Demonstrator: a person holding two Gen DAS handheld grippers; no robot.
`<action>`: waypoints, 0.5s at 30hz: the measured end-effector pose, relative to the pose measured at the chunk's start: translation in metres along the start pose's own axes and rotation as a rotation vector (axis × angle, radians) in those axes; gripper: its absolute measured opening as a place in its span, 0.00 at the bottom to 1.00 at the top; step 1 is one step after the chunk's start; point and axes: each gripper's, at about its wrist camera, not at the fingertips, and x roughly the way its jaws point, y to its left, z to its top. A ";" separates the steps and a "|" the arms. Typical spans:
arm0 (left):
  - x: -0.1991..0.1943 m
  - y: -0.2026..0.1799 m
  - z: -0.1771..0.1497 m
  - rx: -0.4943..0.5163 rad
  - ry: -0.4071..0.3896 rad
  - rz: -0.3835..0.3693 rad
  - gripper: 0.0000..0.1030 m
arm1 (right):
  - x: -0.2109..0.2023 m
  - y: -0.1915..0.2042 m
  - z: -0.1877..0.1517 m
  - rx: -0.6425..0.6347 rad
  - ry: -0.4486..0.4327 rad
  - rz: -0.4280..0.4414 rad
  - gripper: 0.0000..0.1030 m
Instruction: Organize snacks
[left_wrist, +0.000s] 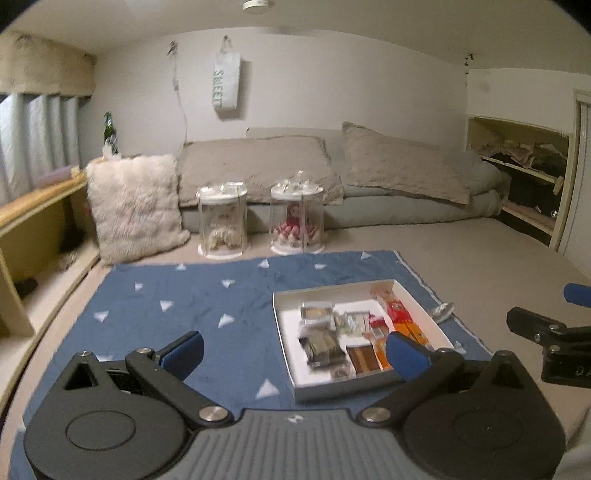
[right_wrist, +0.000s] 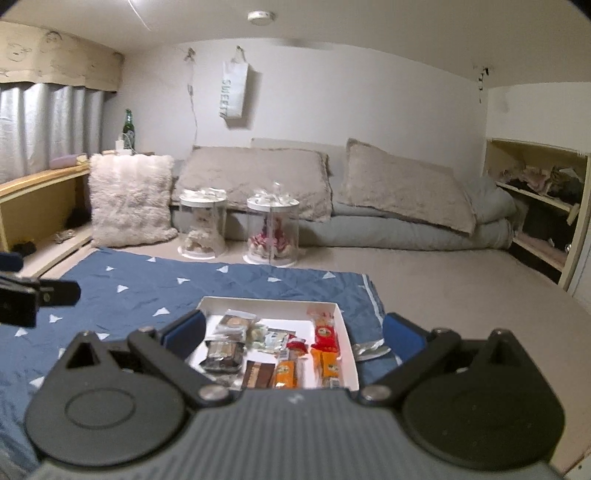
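A shallow white box (left_wrist: 413, 295) (right_wrist: 273, 303) of wrapped snacks lies on a blue triangle-patterned cloth (left_wrist: 192, 302) (right_wrist: 147, 291). Inside are orange and red packets (left_wrist: 400, 314) (right_wrist: 325, 339), brown bars (left_wrist: 364, 358) (right_wrist: 256, 373) and dark packets (left_wrist: 323, 349) (right_wrist: 221, 354). A silver wrapper (left_wrist: 441, 312) (right_wrist: 369, 349) lies on the cloth just right of the box. My left gripper (left_wrist: 295, 350) hovers open and holds nothing, with its right finger over the box's near right corner. My right gripper (right_wrist: 293, 332) is open and straddles the box from above.
Two clear lidded jars (left_wrist: 221, 221) (left_wrist: 297, 219) stand on the carpet beyond the cloth, before a grey mattress with cushions (left_wrist: 332, 173). A fluffy white pillow (left_wrist: 135, 206) leans at the left by a low wooden shelf (left_wrist: 40, 206). Open shelving (left_wrist: 528, 173) is at the right.
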 end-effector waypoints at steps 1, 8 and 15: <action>-0.005 0.001 -0.005 -0.008 0.000 -0.001 1.00 | -0.007 0.000 -0.004 0.000 -0.003 0.006 1.00; -0.025 0.001 -0.037 0.029 -0.021 0.029 1.00 | -0.039 0.001 -0.027 0.005 -0.014 0.012 1.00; -0.020 0.012 -0.060 0.014 0.007 -0.003 1.00 | -0.043 0.004 -0.048 -0.006 0.004 -0.008 1.00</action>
